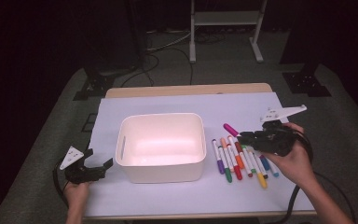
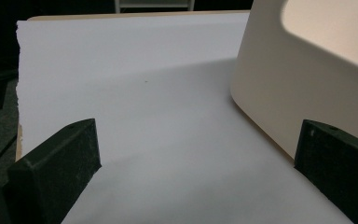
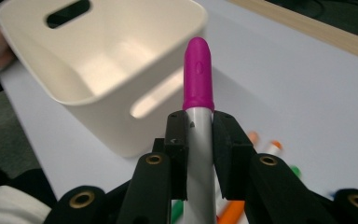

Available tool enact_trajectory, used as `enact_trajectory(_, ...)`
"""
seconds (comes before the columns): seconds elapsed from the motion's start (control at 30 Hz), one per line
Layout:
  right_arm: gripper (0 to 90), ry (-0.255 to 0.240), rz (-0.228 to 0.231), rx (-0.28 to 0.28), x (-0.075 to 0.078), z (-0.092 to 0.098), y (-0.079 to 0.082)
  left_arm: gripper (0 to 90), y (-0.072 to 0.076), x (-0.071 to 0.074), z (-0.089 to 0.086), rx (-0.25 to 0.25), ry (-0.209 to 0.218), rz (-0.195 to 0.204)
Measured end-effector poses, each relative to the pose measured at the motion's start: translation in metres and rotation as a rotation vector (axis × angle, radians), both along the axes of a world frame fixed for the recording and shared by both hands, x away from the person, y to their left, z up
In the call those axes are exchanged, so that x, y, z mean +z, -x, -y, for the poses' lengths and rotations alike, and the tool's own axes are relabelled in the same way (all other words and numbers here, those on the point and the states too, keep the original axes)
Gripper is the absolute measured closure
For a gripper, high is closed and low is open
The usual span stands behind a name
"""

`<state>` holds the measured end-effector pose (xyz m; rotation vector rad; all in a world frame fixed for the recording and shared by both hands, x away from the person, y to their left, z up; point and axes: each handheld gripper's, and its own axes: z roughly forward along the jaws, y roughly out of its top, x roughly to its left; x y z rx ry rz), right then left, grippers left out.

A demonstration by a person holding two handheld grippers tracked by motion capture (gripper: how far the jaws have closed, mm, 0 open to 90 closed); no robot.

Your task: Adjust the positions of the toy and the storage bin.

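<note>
So the right tongs (image 3: 199, 128) are clamped on the magenta marker (image 3: 198, 74), lifted just right of the white bin (image 1: 161, 144), left tongs (image 2: 191, 154) sitting wide apart, so I'd carry it over the rim before letting go.

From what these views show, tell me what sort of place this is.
Probably a lab or recording setup: a table under white sheeting, dark curtained surroundings, floor cables, a metal stand, and hand-held grippers with markers and a bin.

Right gripper (image 3: 199, 128) clamping magenta-capped marker (image 3: 198, 79), white bin (image 3: 98, 56) beyond, blurred markers (image 3: 261, 144) perhaps on table
</note>
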<state>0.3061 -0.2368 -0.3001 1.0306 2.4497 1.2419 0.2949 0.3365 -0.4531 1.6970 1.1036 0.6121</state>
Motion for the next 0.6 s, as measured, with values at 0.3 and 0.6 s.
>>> enact_trajectory(0.3,75.6,0.000,-0.005,0.184,0.022,-0.055,-0.005,0.0,0.000,0.000,0.000,-0.001,0.002,-0.004)
enact_trajectory(0.6,75.6,0.020,-0.018,0.356,0.034,-0.114,-0.010,0.0,0.000,0.000,0.000,-0.002,0.002,-0.007)
